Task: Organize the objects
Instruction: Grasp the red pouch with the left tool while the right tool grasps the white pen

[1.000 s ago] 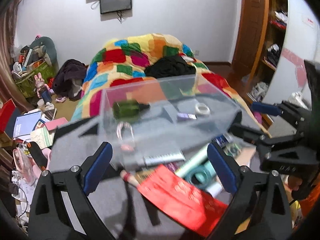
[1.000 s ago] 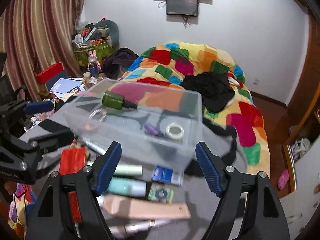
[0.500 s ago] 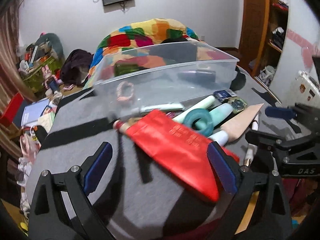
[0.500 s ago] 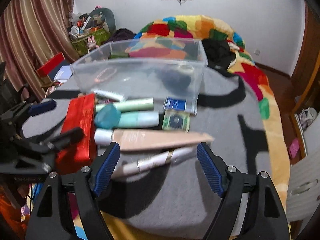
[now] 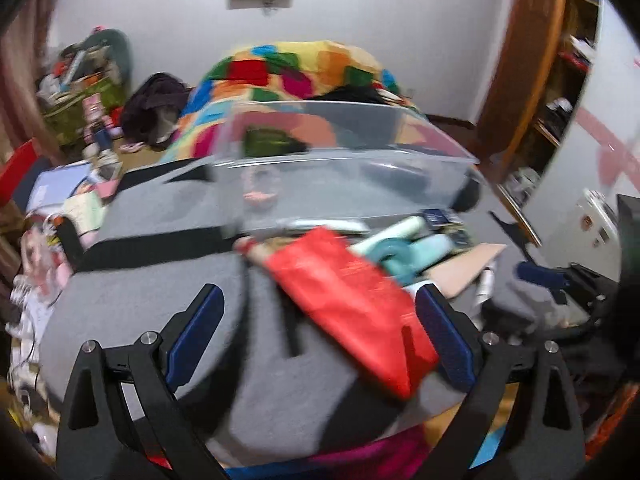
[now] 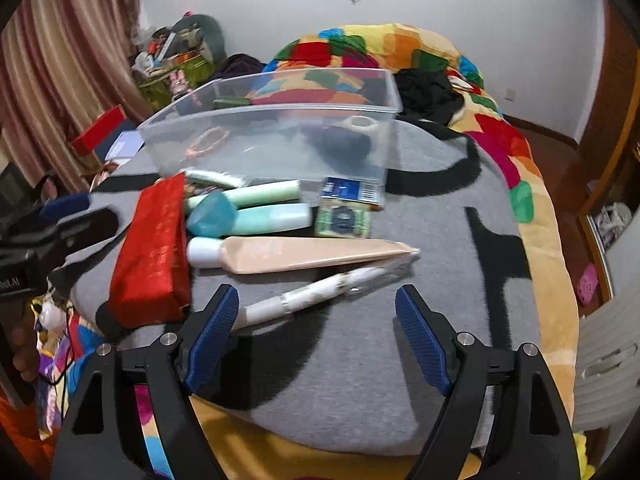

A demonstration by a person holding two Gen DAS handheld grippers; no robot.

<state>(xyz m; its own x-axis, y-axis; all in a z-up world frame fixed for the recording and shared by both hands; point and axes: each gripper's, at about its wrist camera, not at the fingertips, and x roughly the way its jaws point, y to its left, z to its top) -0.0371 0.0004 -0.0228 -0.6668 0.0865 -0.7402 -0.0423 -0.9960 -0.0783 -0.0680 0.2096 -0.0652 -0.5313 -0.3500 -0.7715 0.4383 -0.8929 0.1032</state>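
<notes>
While both grippers hang over a grey blanket (image 6: 360, 360) on the bed, nothing is held. Right gripper (image 6: 316, 330): fingers (image 6: 420, 338) spread wide, empty, the near end of a white pen (image 6: 316, 294) lying on the blanket just beyond and between them. Left gripper (image 5: 318, 338): fingers (image 5: 194, 334) spread wide, empty, with the near end of a red pouch (image 5: 352, 300) seen between them, not touched.

A clear bin (image 6: 280, 136) is seen at the far side of the blanket; a bracelet (image 6: 208, 140), a tape roll (image 6: 360, 122) and a green bottle (image 6: 230, 100) are inside. Laid out in front of the bin: red pouch at left, two pale green tubes (image 6: 264, 194), a teal cap (image 6: 212, 214), a beige tube (image 6: 296, 254), a blue card (image 6: 350, 190), a green packet (image 6: 342, 220), the pen nearest. Left view is blurred.
</notes>
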